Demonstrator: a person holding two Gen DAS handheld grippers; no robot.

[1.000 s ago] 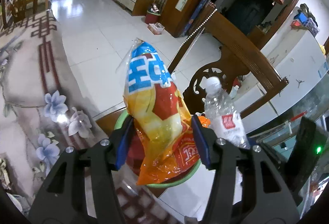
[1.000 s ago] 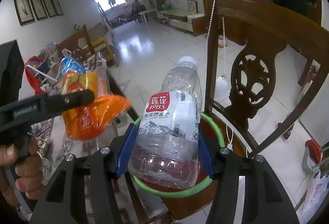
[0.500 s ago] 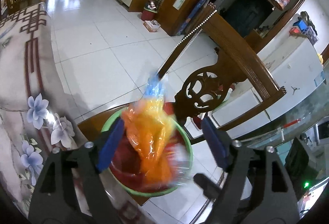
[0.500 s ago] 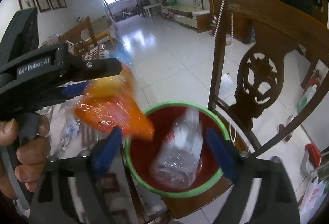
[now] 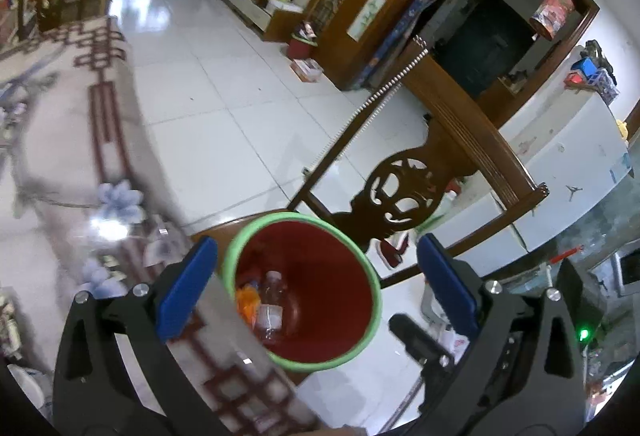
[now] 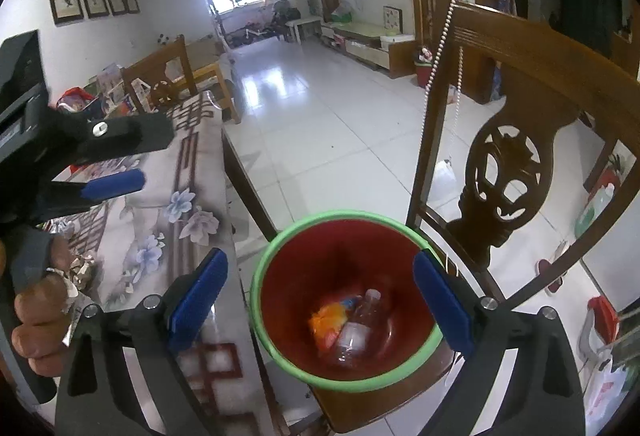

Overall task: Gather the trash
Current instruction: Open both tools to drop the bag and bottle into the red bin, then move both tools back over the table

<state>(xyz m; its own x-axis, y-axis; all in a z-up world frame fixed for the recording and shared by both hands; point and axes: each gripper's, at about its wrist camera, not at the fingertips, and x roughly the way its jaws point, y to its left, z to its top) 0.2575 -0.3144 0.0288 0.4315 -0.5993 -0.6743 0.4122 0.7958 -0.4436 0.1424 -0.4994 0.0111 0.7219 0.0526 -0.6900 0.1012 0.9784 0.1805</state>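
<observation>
Now bottle [image 6: 360,328] and snack bag [image 6: 332,320] lying inside red bin [image 6: 280,248] (on chair seat). Left gripper [image 5: 316,288] and right gripper [image 6: 320,300] opening wide, holding nothing. Table [image 6: 160,220] maybe needing checking.

Your left gripper [image 5: 316,288] and right gripper [image 6: 320,300] both tilt downward, jaws opening wide, nothing between their pads.

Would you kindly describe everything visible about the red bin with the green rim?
The bin is a round, plastic-looking bucket, red inside with a light green rim. It stands upright and open-topped on a wooden chair seat, beside the table edge. At its bottom lie a clear plastic bottle and an orange snack bag.
</observation>
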